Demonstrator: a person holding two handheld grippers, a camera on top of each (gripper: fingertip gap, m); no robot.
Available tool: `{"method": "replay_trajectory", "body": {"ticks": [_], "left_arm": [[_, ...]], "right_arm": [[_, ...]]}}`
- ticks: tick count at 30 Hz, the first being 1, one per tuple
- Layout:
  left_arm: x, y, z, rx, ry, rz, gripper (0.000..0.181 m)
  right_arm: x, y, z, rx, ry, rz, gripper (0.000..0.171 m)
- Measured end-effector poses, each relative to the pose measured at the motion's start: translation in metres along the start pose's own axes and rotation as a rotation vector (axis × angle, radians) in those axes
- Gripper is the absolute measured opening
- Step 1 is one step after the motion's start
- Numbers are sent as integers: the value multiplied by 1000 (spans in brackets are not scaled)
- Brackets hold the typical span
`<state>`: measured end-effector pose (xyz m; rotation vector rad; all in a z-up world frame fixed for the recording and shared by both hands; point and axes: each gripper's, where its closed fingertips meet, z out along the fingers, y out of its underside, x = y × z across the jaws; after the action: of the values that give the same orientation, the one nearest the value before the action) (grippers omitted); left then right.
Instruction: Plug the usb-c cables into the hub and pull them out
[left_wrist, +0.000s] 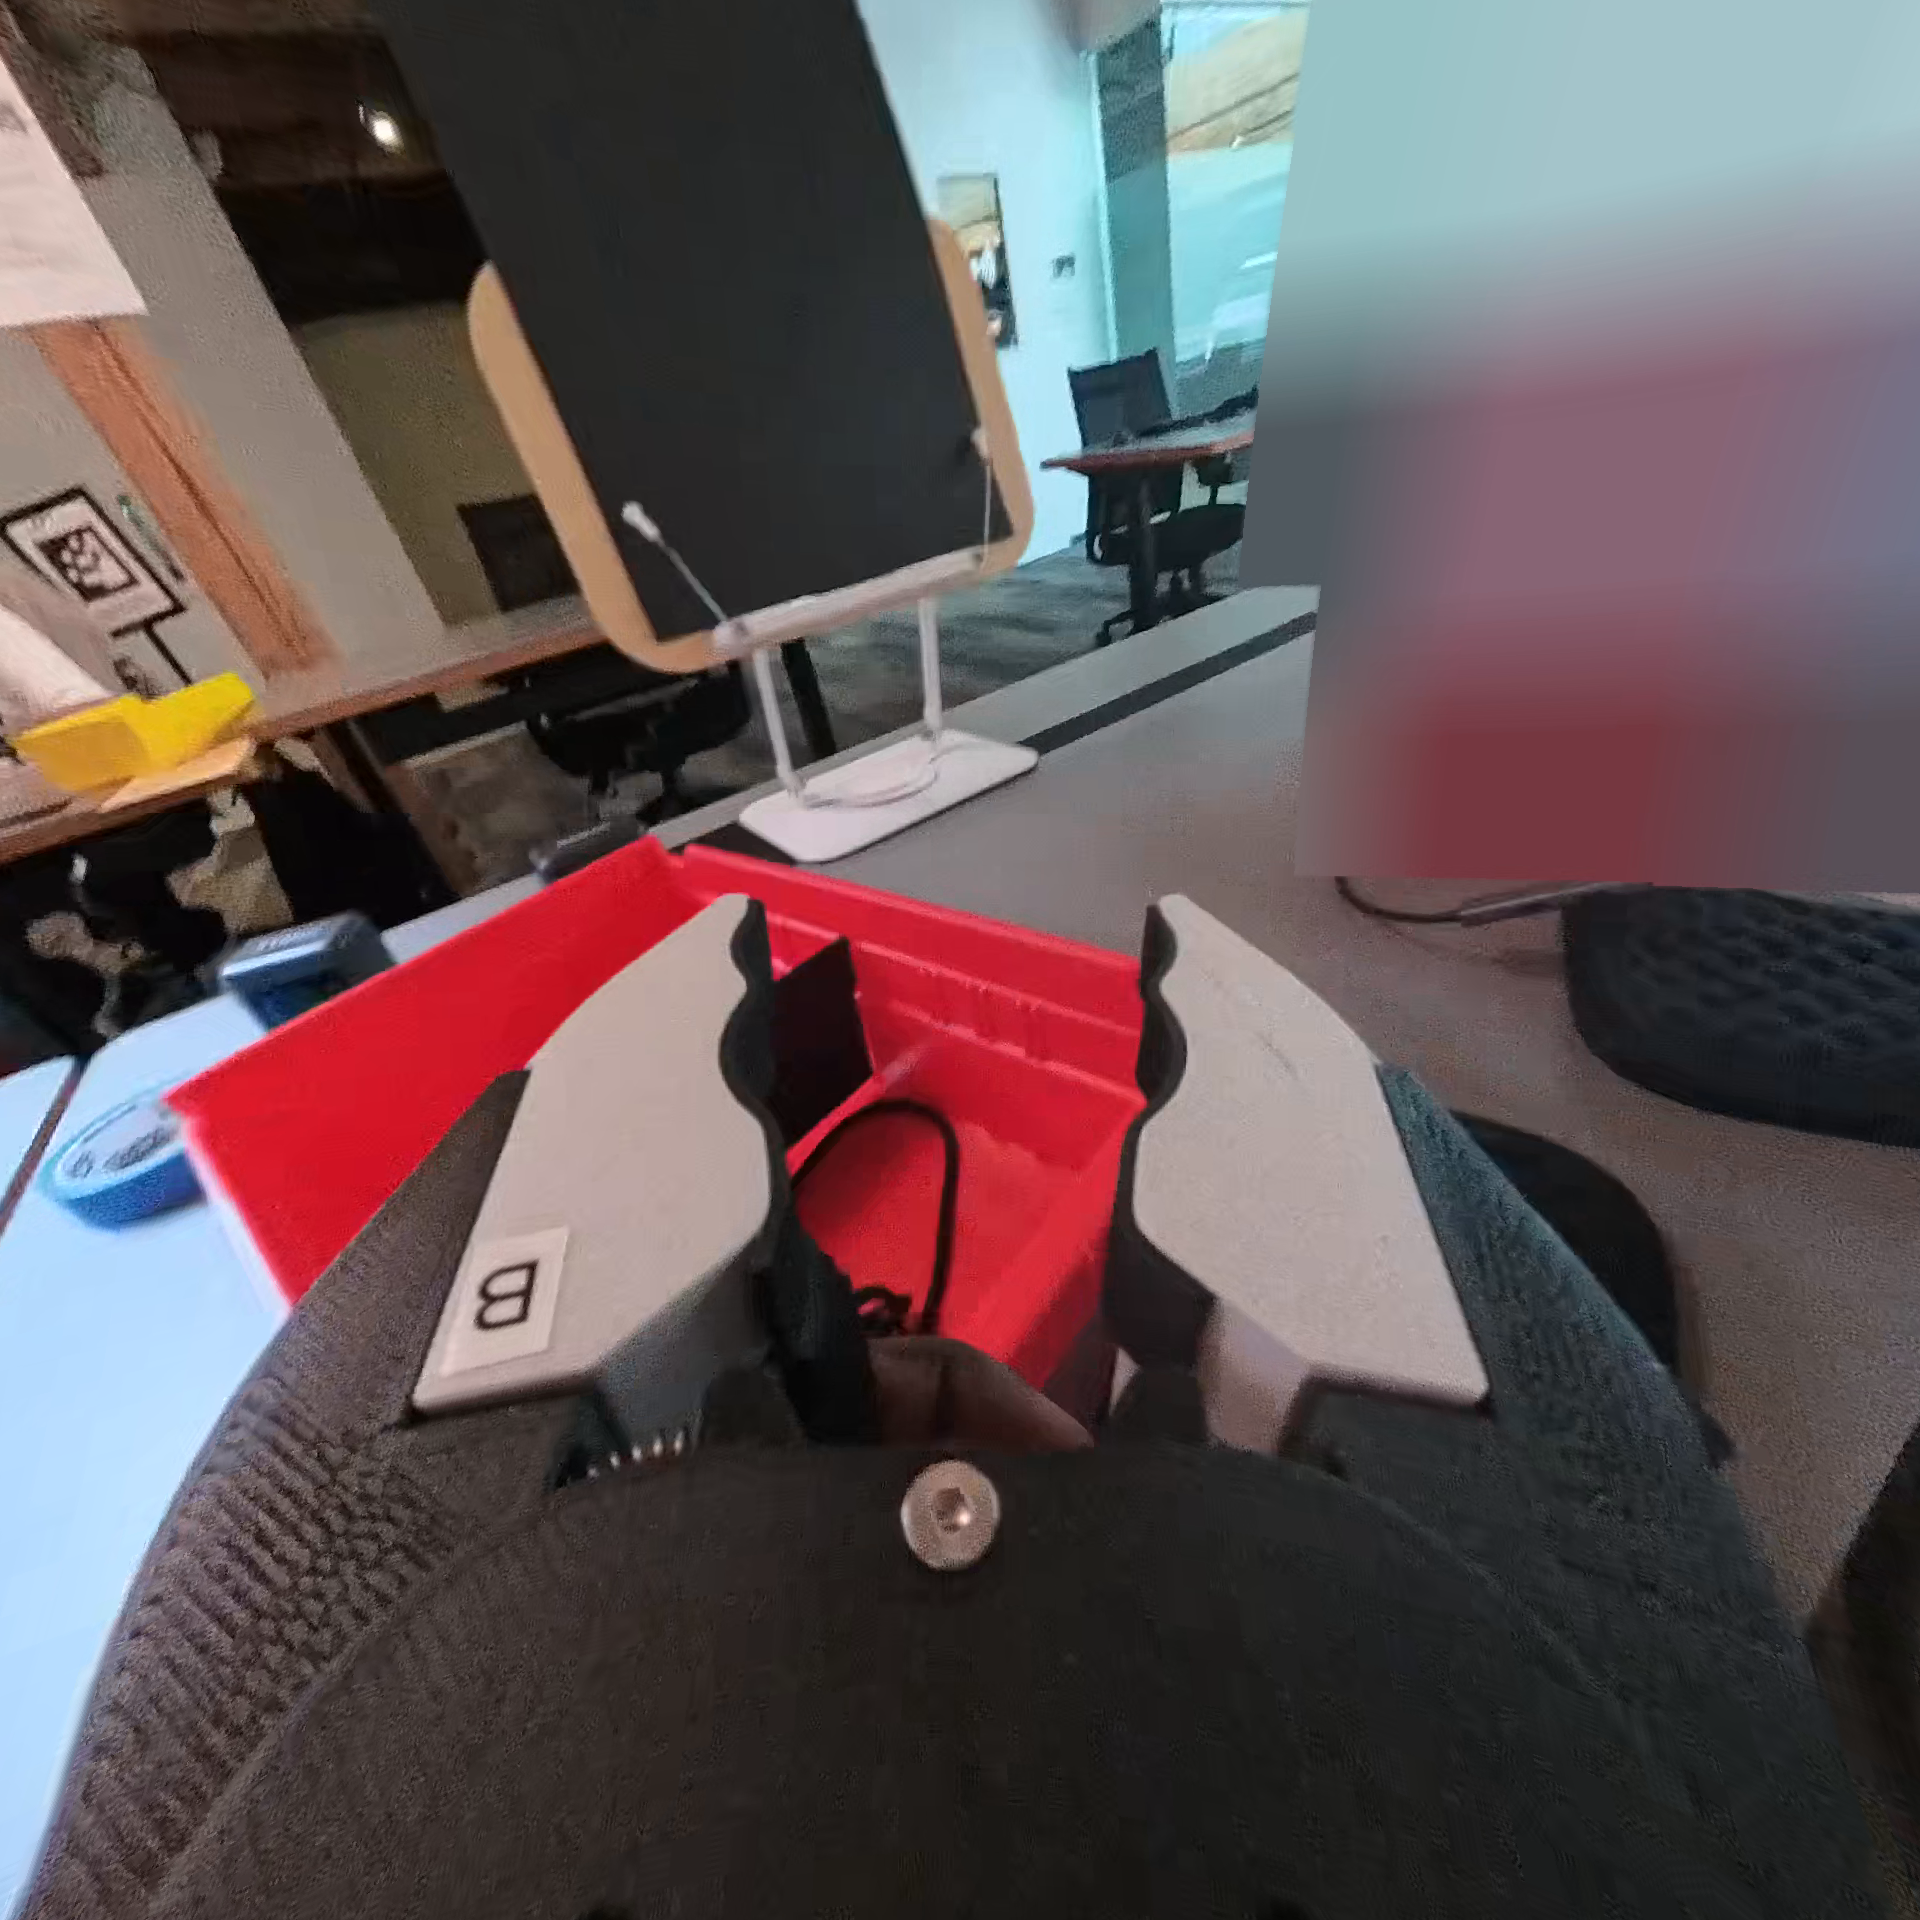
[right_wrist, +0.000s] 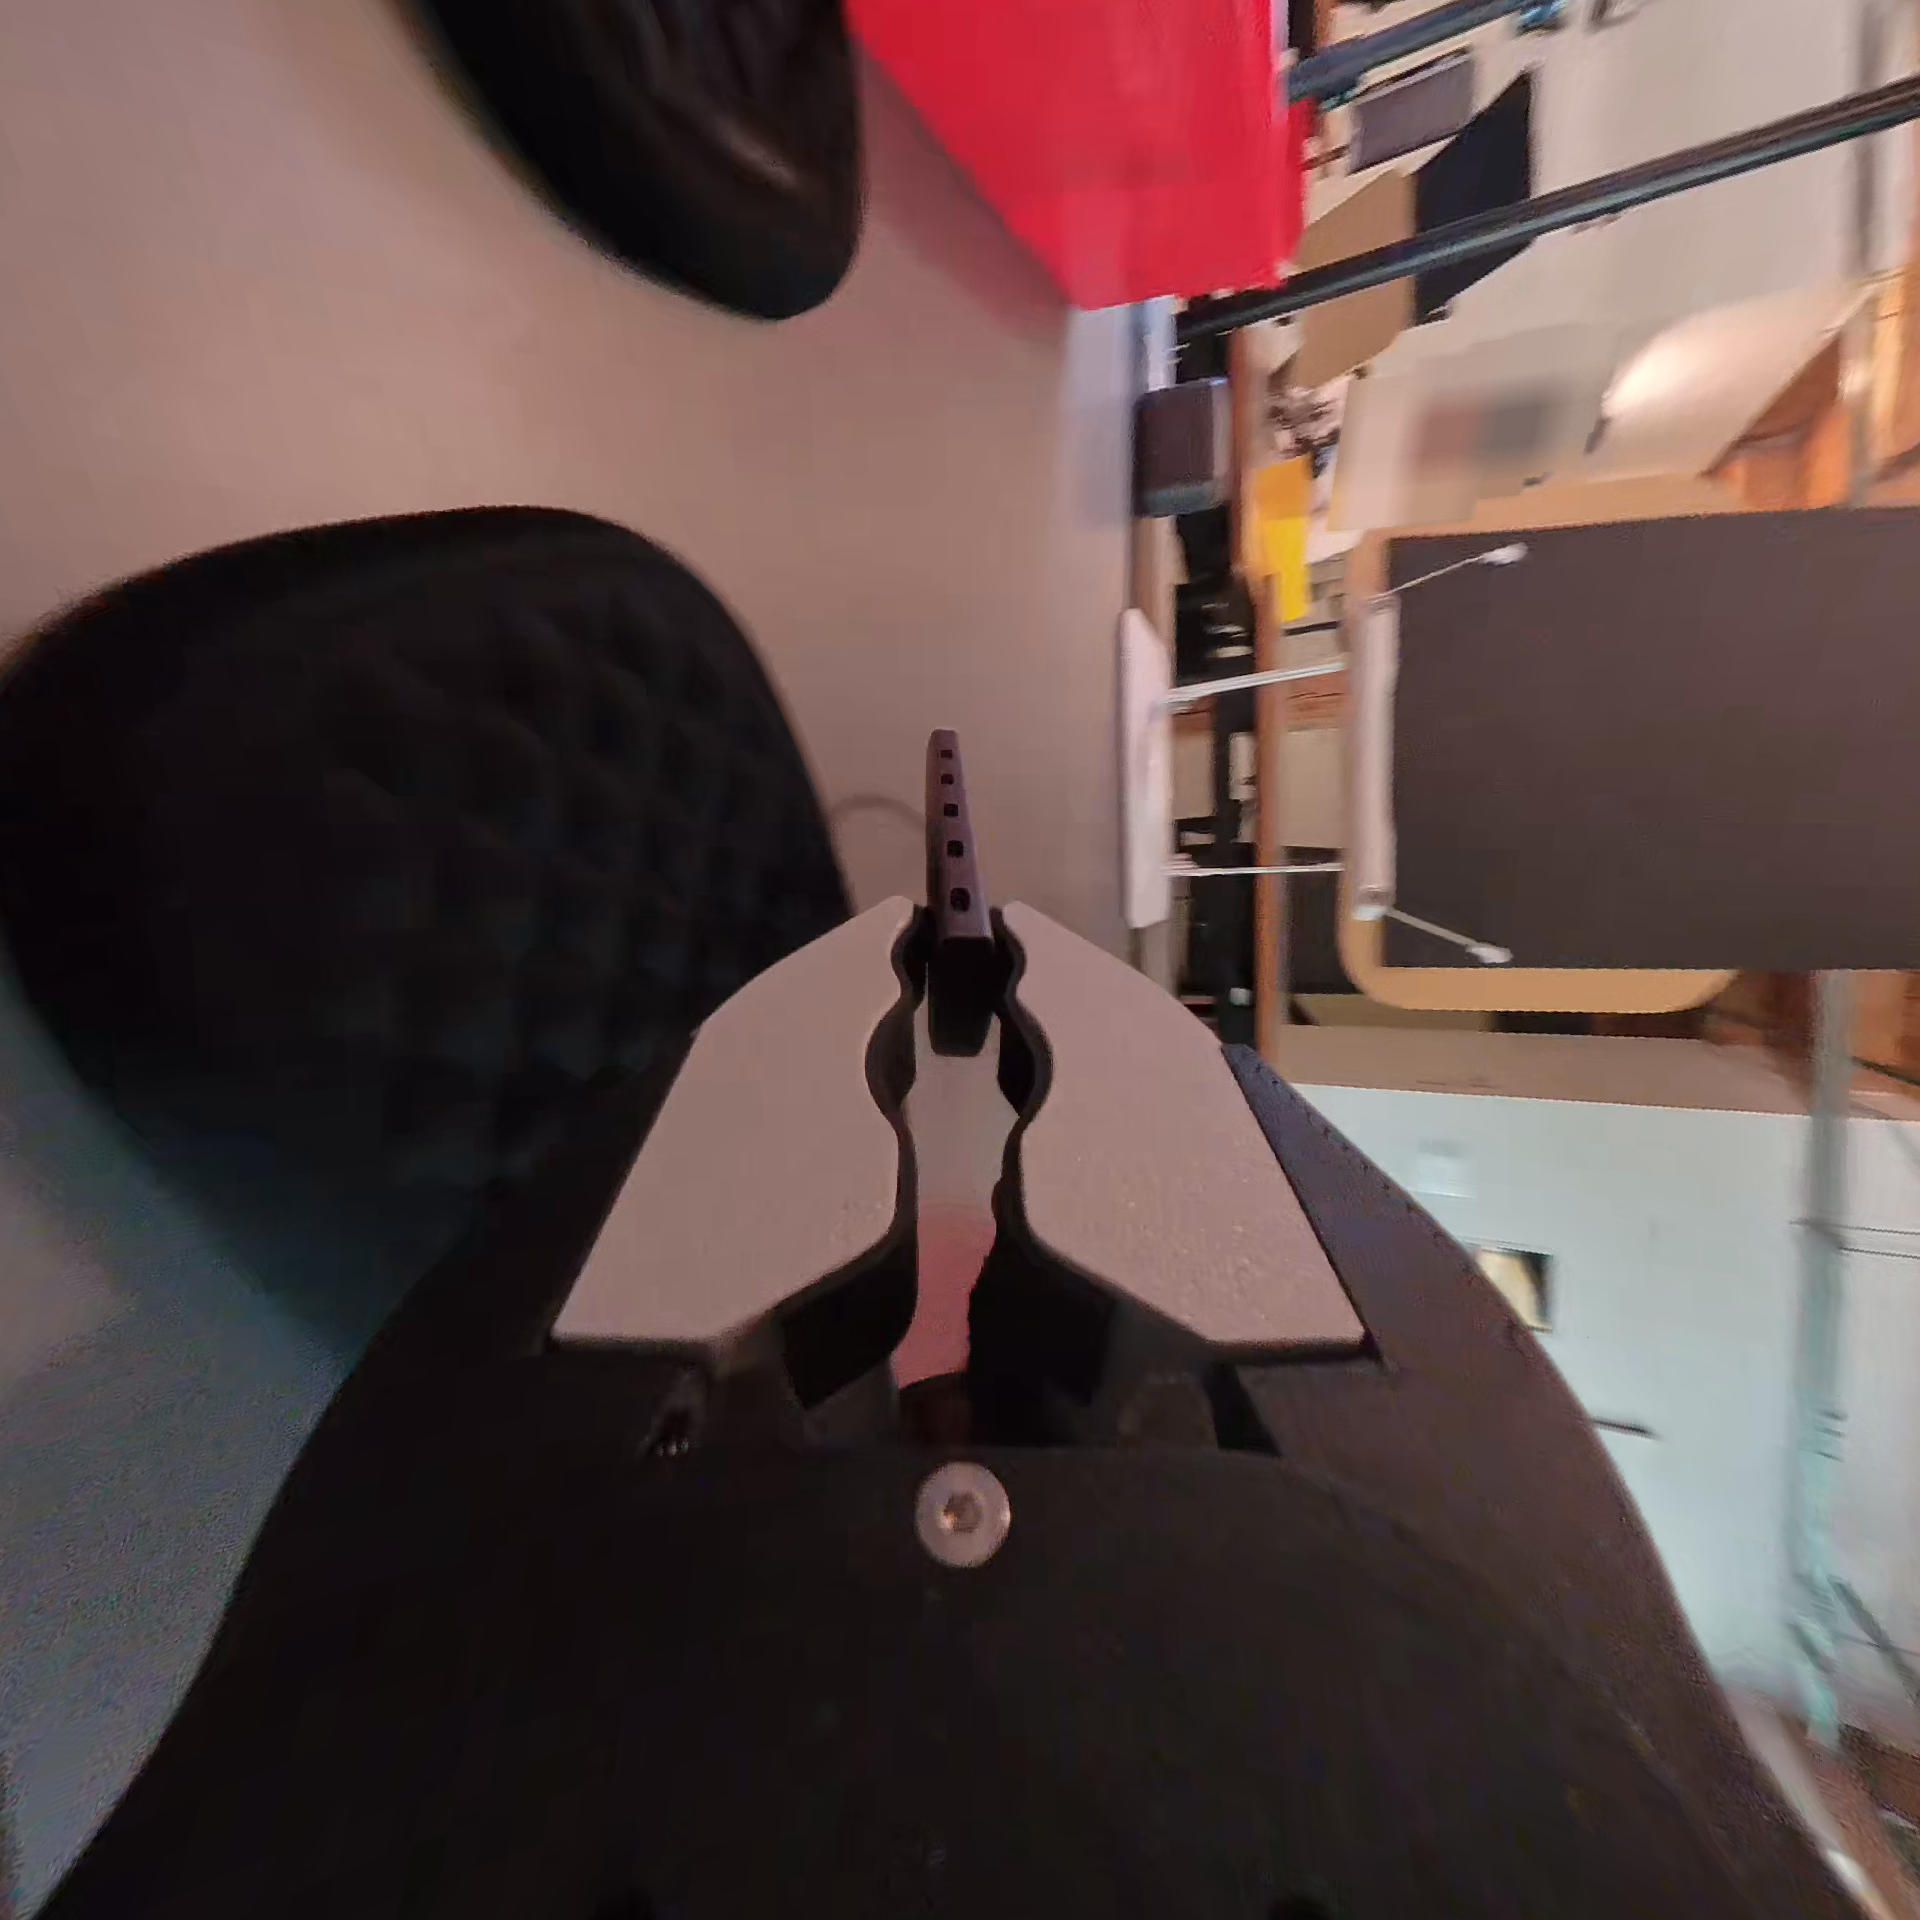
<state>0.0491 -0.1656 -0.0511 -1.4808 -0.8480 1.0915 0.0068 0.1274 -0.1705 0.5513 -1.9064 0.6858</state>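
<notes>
My left gripper is open above a red bin, with nothing between its pads. A black cable lies looped in the bin's near compartment, beside a black divider. My right gripper is shut on a slim dark grey hub. The hub sticks out forward past the fingertips, its row of several ports facing the camera, and both pads press on its near end. The right wrist view is rolled sideways, and the red bin shows at its top.
A dark panel on a white stand stands at the back of the grey table. A blue tape roll lies left of the bin. Black textured bodies lie at the right and in the right wrist view.
</notes>
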Motion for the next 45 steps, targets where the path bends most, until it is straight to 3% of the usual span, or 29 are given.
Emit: {"method": "replay_trajectory", "body": {"ticks": [6,9,12,18,21,29,31,35,38,41,45], "left_arm": [[-28,35,-15,-240,-77,-54,66],[-30,52,-12,-380,-45,-1,60],[-27,66,-9,-555,77,138,49],[-37,110,-1,-1013,382,349,34],[-49,132,11,-1188,412,393,29],[-47,179,14,-1383,542,351,30],[-52,187,10,-1430,543,403,23],[-52,155,31,-1204,430,393,12],[-63,89,62,-769,217,294,6],[-63,14,70,-254,55,141,6],[-32,-44,53,233,24,-203,5]], "right_arm": [[-32,3,-1,25,-237,247,21],[-23,-4,-10,85,-314,416,61],[-4,-14,-26,191,-362,599,78],[36,-26,-49,360,-274,721,77],[41,-30,-52,373,-252,704,75],[47,-25,-55,339,-173,644,72],[52,-25,-57,348,-146,641,69],[61,-31,-60,413,-101,672,63],[76,-42,-60,529,-17,759,53],[88,-58,-54,650,19,912,44],[91,-90,-36,695,49,968,32]]}}
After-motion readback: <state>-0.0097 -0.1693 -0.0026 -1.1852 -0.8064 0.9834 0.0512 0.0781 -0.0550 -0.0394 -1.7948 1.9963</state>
